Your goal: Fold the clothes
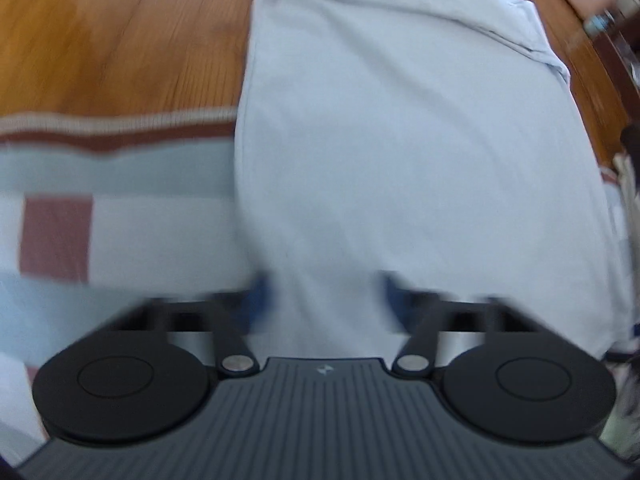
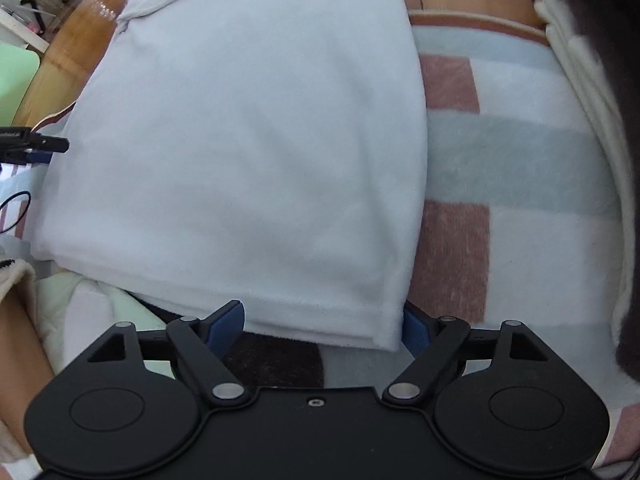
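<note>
A pale blue-white garment (image 1: 400, 140) lies folded lengthwise in a long panel over a checked blanket. In the left wrist view my left gripper (image 1: 324, 300) is open, its blue pads either side of the garment's near end; the view is blurred. In the right wrist view the same garment (image 2: 248, 152) fills the middle. My right gripper (image 2: 324, 324) is open, blue pads (image 2: 228, 328) astride the near hem corner, which lies between the jaws. The left gripper's fingertip (image 2: 44, 144) shows at the left edge.
The blanket (image 2: 520, 160) has pink, grey and white squares and rests on a wooden floor (image 1: 120, 40). A forearm (image 2: 20, 340) is at lower left. A dark cloth (image 2: 624, 160) runs along the right edge. Clutter (image 1: 600, 20) lies at the far right.
</note>
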`<action>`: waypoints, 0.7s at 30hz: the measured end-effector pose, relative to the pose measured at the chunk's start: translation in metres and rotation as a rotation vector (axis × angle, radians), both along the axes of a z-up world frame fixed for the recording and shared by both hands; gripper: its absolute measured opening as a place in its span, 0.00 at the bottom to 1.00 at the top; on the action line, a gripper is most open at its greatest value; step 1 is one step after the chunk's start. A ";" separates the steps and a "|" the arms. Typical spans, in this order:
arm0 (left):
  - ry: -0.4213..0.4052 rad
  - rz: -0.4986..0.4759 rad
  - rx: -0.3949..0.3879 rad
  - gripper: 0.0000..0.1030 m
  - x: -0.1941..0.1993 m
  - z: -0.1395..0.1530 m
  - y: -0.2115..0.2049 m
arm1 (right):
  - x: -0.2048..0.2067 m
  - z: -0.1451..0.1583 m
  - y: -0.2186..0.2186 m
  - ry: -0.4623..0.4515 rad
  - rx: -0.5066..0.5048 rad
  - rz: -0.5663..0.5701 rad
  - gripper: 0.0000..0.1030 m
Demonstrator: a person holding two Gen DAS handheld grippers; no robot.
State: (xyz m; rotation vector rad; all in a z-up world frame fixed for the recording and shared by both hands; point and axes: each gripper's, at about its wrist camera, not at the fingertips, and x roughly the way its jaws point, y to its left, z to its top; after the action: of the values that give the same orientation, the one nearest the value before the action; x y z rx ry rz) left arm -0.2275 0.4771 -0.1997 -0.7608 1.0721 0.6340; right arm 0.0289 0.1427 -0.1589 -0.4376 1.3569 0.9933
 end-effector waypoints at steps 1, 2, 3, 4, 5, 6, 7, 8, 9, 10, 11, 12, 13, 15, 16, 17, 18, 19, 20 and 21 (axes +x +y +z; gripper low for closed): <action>0.000 -0.021 0.022 0.20 0.002 0.001 -0.004 | 0.000 0.001 -0.001 -0.023 0.012 -0.004 0.74; 0.000 -0.041 0.044 0.13 0.003 0.002 -0.008 | 0.000 0.002 -0.001 -0.045 0.024 -0.008 0.46; -0.003 -0.062 0.063 0.09 0.006 0.003 -0.009 | 0.000 0.004 -0.001 -0.059 0.038 -0.011 0.19; -0.011 -0.081 0.078 0.08 0.008 0.004 -0.008 | 0.002 0.005 -0.002 -0.057 0.052 -0.014 0.18; -0.022 -0.101 0.094 0.08 0.011 0.008 -0.010 | 0.003 0.006 -0.001 -0.059 0.072 -0.018 0.16; -0.035 -0.115 0.111 0.07 0.013 0.015 -0.013 | 0.001 0.010 0.000 -0.072 0.096 -0.016 0.14; -0.046 -0.124 0.125 0.07 0.017 0.019 -0.013 | -0.002 0.015 0.004 -0.097 0.116 -0.003 0.14; -0.058 -0.132 0.139 0.07 0.020 0.023 -0.013 | -0.004 0.021 0.008 -0.125 0.135 0.014 0.14; -0.067 -0.137 0.150 0.07 0.025 0.026 -0.011 | -0.005 0.028 0.013 -0.154 0.156 0.030 0.13; -0.077 -0.136 0.156 0.07 0.032 0.031 -0.009 | -0.002 0.038 0.019 -0.185 0.180 0.040 0.13; -0.092 -0.126 0.157 0.07 0.039 0.037 -0.005 | 0.004 0.051 0.026 -0.216 0.208 0.044 0.13; -0.117 -0.109 0.157 0.07 0.044 0.043 0.002 | 0.009 0.063 0.032 -0.247 0.236 0.047 0.13; -0.147 -0.084 0.155 0.07 0.049 0.048 0.010 | 0.016 0.076 0.041 -0.277 0.263 0.049 0.13; -0.206 -0.011 0.144 0.09 0.060 0.053 0.026 | 0.030 0.095 0.064 -0.355 0.290 0.053 0.13; -0.221 0.034 0.129 0.10 0.066 0.051 0.033 | 0.035 0.098 0.078 -0.405 0.287 0.050 0.13; -0.224 0.075 0.117 0.15 0.071 0.046 0.039 | 0.042 0.099 0.091 -0.441 0.283 0.040 0.13; -0.217 0.114 0.110 0.19 0.070 0.041 0.041 | 0.049 0.094 0.101 -0.455 0.276 0.018 0.13; -0.207 0.142 0.096 0.30 0.068 0.035 0.041 | 0.057 0.089 0.112 -0.469 0.270 -0.005 0.13; -0.206 0.156 0.065 0.36 0.064 0.028 0.041 | 0.065 0.085 0.122 -0.483 0.263 -0.028 0.13; -0.225 0.166 0.019 0.36 0.056 0.023 0.040 | 0.072 0.079 0.130 -0.487 0.255 -0.053 0.13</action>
State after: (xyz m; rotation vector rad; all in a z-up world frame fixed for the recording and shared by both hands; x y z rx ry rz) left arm -0.1712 0.5174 -0.1771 -0.8889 0.8014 0.6811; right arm 0.1006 0.2725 -0.0802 -0.4140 0.7900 0.9264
